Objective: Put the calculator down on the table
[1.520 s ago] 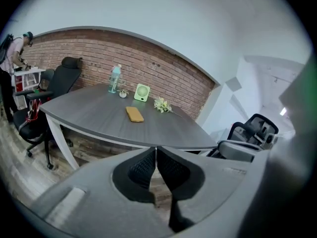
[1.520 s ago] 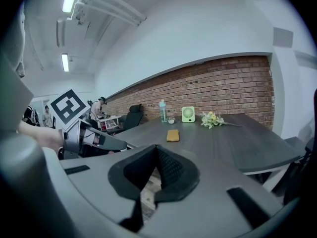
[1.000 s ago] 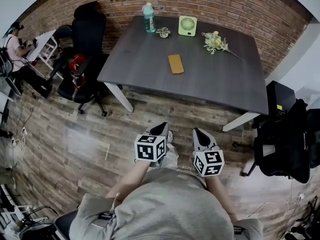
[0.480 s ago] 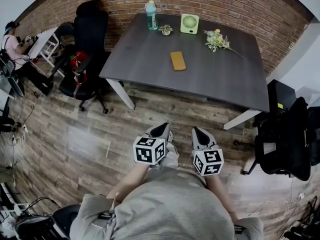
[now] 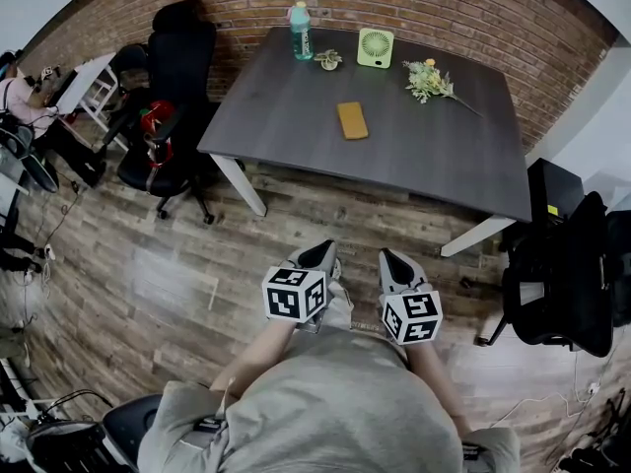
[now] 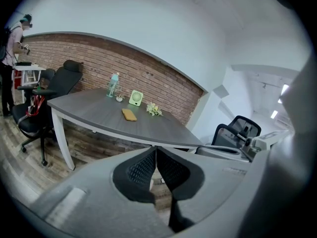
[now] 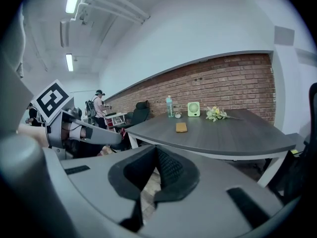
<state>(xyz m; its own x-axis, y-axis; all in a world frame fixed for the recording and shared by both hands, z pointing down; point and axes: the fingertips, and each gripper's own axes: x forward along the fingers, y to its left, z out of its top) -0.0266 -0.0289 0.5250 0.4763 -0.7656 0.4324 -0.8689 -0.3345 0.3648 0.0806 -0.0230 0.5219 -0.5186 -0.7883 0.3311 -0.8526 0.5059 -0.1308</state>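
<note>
The calculator (image 5: 351,120), a flat orange-yellow slab, lies on the dark grey table (image 5: 296,136), well ahead of me across the wooden floor. It also shows small in the left gripper view as the calculator (image 6: 129,114) and in the right gripper view as the calculator (image 7: 182,127). My left gripper (image 5: 320,255) and right gripper (image 5: 392,262) are held side by side close to my body, pointing at the table. The left gripper (image 6: 155,150) is shut with nothing between its pads. The right gripper (image 7: 156,149) is shut too, with nothing in it.
On the table's far edge stand a green bottle (image 5: 301,32), a small plant (image 5: 327,60), a green fan (image 5: 374,47) and a flower sprig (image 5: 426,81). Black office chairs stand at the left (image 5: 173,67) and right (image 5: 562,264). A person (image 5: 20,77) is at the far left.
Both grippers have kept still and shut. The head view has shifted slightly, and the person at the far left has slid toward the frame's edge.
</note>
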